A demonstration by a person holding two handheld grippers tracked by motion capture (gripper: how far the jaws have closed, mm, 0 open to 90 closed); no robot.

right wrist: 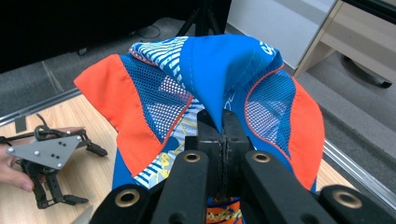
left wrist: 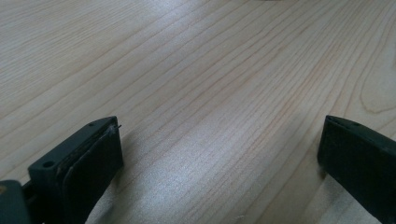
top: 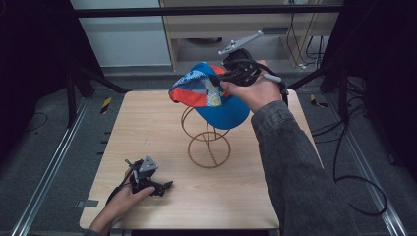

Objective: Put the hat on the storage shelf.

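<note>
The right gripper pinches the cap above the wire stand; the left gripper rests wide apart on the table.

Lab recording bay, black frame bar, tripod legs, loose floor cables, wooden table

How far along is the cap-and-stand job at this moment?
Done: the right gripper is clamped on a fold of the blue and orange cap. In hand: the cap hangs above the wire stand. Left: whether it goes on or comes off I cannot tell. The left gripper rests open on the table.
</note>
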